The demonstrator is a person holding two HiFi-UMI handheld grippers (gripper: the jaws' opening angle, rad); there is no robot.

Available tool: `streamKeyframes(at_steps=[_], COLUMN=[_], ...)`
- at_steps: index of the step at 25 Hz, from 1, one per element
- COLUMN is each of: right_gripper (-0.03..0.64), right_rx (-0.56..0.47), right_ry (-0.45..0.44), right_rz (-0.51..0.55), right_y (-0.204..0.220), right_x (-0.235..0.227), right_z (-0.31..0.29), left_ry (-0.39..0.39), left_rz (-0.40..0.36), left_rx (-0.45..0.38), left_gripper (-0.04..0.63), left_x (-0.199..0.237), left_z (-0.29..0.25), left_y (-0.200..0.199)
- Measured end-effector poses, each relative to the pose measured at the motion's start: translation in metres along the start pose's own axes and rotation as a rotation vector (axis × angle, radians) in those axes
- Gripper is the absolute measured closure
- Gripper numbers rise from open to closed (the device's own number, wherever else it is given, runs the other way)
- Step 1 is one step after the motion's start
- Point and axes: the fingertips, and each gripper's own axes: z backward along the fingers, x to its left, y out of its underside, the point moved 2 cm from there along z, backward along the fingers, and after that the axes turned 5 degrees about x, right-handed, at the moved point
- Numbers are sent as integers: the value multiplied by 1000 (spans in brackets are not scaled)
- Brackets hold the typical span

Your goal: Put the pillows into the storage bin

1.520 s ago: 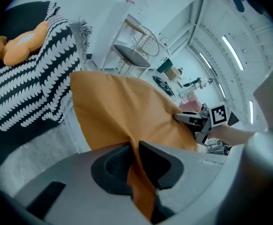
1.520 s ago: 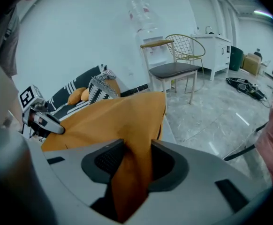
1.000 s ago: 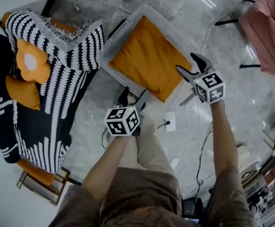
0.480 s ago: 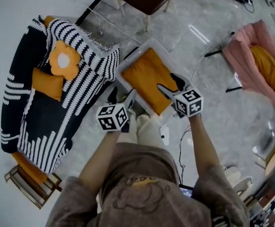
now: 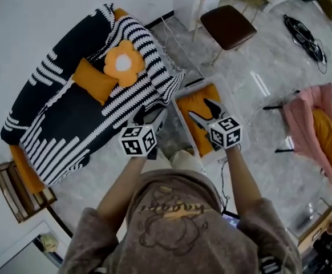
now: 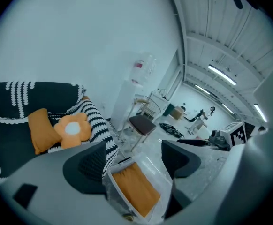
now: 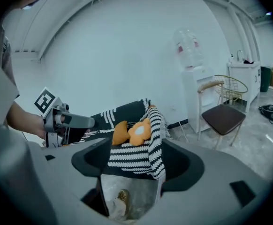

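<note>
On the sofa [image 5: 69, 113] lie an orange pillow [image 5: 94, 80] and a flower pillow [image 5: 123, 63]. A third pillow [image 5: 193, 100] fills the storage bin [image 6: 161, 179], seen from the left gripper view, not the right. The left hand-held gripper [image 5: 149, 117] and right hand-held gripper [image 5: 203, 112] gape empty.

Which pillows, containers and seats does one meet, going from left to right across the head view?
Rectangular orange pillow on the sofa → orange flower-shaped pillow with a white centre → clear plastic storage bin holding a flat orange pillow → pink padded chair.
</note>
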Motion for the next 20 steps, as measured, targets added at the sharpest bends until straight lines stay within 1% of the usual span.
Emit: streamKeyframes(at_steps=[7,12,15,20], right_gripper=[281,281,279,281], right_rx=[19,30,49,95], right_ry=[-106,-183,-224,-285], right_rz=[63,86,108,155], right_y=[-59,-88,-103,-124], right_x=[100,170,202,243], right_z=[-103,-179,-216,-269], left_ry=[-73,-121,-153,-214], left_rz=[42,84,118,184], left_rx=[-47,-87,-110,-153], left_gripper=[244,244,244,244], left_x=[117,199,240,299], left_z=[75,120,139,164], left_y=[-24,-35,-44,-56])
